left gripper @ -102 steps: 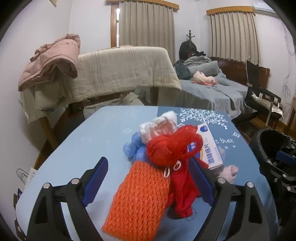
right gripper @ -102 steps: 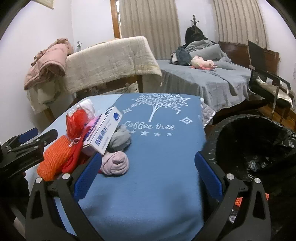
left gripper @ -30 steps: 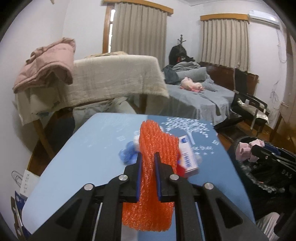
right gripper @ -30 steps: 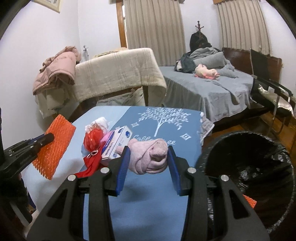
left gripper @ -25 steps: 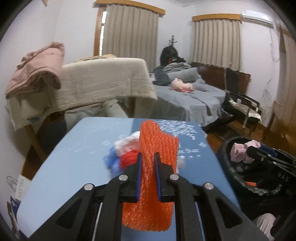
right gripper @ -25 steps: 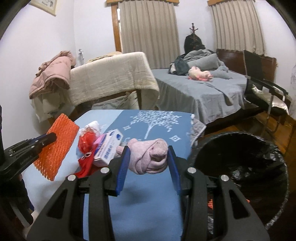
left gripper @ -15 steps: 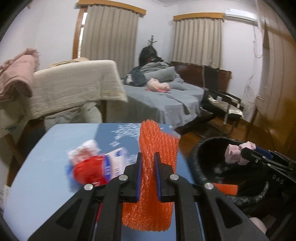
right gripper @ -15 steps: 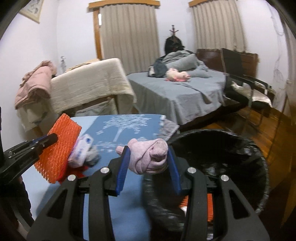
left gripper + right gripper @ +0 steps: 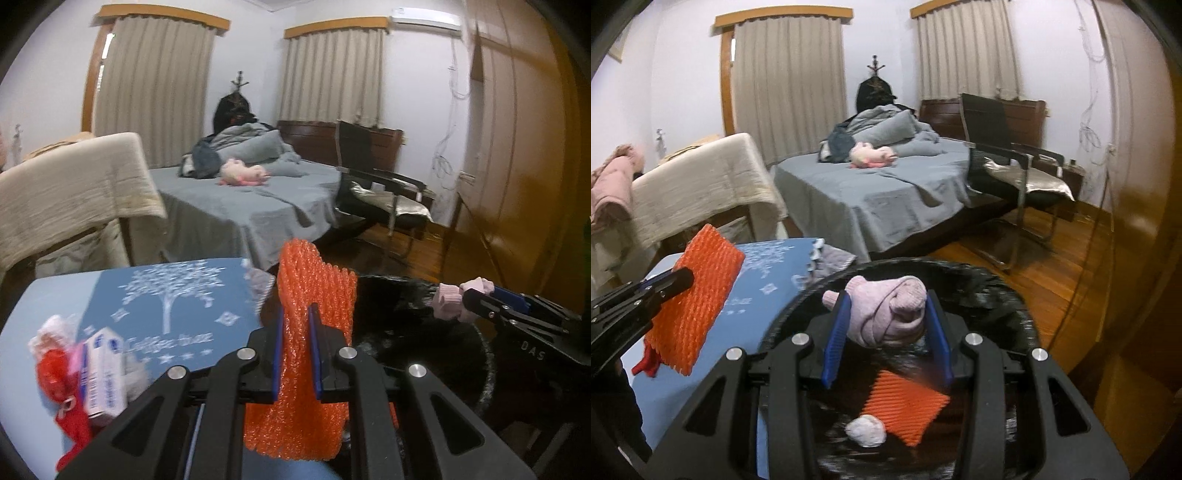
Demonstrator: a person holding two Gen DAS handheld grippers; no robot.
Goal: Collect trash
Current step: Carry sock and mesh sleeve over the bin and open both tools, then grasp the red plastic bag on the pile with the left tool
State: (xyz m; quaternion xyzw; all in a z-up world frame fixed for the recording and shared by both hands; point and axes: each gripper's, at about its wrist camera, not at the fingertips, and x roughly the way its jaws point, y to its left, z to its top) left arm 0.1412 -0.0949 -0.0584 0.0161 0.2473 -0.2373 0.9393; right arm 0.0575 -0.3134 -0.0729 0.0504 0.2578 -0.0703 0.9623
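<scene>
Right wrist view: you've swung the right gripper, clamped on the pink sock bundle, over the black bin; left gripper, pinching the orange foam net, has followed to the rim; both loads look ready to drop.

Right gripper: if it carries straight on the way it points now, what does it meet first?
Probably the far rim of the black-lined trash bin; the right gripper, shut on the pink rolled sock, already hangs over it. Depth is unclear.
</scene>
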